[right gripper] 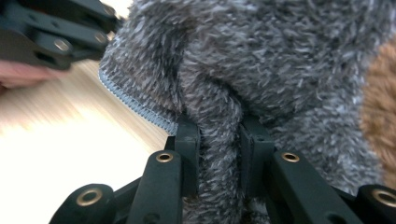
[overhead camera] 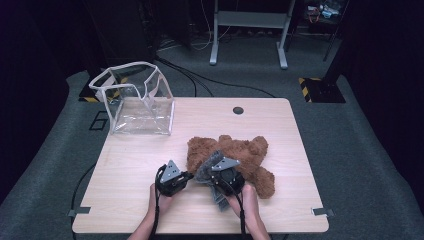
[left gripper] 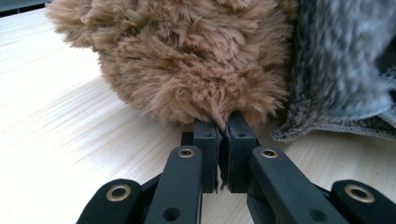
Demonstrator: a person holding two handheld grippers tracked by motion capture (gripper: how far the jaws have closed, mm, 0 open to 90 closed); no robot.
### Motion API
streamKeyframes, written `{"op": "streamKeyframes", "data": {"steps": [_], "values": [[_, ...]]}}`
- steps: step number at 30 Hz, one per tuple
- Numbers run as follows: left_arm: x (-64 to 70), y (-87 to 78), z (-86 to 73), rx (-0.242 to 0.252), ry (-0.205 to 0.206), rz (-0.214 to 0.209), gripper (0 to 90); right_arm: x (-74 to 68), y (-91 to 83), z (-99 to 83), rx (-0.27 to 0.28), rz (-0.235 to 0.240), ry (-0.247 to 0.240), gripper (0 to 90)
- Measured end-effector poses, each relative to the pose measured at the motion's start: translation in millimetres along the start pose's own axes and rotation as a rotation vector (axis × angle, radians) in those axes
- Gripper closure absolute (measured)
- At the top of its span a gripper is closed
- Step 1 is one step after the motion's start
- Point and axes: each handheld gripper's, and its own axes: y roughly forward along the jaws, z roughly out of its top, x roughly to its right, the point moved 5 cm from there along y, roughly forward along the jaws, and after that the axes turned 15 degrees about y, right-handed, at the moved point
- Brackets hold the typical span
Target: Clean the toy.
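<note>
step: dressing teddy bear (overhead camera: 235, 157) | left gripper (left gripper: 223, 135) clenched on bear's fur, 7 o'clock | right gripper (right gripper: 219, 135) grasping grey knit garment (right gripper: 261, 60) fold | next: likely pull garment over limb

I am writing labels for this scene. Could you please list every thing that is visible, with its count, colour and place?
teddy bear: one, brown, lying on the table right of centre
knitted garment: one, grey, on the bear's near side
clear bag: one, transparent with white trim, far left corner of the table, open
table: one, light wood
left gripper: one, black, jaws pinching brown fur
right gripper: one, black, jaws closed on a fold of grey knit
hands: two, at the near edge
</note>
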Motion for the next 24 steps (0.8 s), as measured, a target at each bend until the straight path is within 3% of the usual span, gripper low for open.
{"op": "streamKeyframes", "data": {"steps": [5,9,11,13,16,18,20,22,24], "values": [[0.1,-0.4,-0.1,-0.006,0.005,-0.007,86.0,10.9,-2.1,-13.0,-0.039,-0.055,-0.013,72.9],[-0.2,-0.6,-0.2,-0.012,0.012,-0.012,86.0,24.0,-13.5,-28.1,-0.056,-0.060,0.012,73.0],[-0.3,-0.5,-0.2,-0.010,0.007,-0.012,85.9,28.8,-25.6,-29.3,-0.033,-0.036,0.033,73.0],[-0.1,-0.4,-0.2,-0.010,0.004,-0.012,85.9,31.1,-40.4,-23.7,0.022,-0.025,0.076,72.9],[-0.4,-0.5,-0.2,-0.013,0.011,-0.009,85.9,33.9,-57.5,-3.2,0.132,-0.009,0.072,72.8],[-0.5,-0.3,-0.2,-0.012,0.010,-0.006,85.9,32.5,-55.1,7.0,0.150,-0.017,0.058,72.7],[-0.5,-0.3,-0.2,-0.010,0.010,-0.004,85.9,30.4,-41.2,11.7,0.106,-0.056,0.053,72.7],[-0.3,-0.4,-0.2,-0.009,0.009,-0.006,85.9,32.6,-26.9,7.6,0.065,-0.107,0.032,72.8],[0.0,-0.4,-0.1,-0.010,0.011,-0.008,85.9,36.4,-23.0,0.4,0.061,-0.100,0.045,72.9]]}}
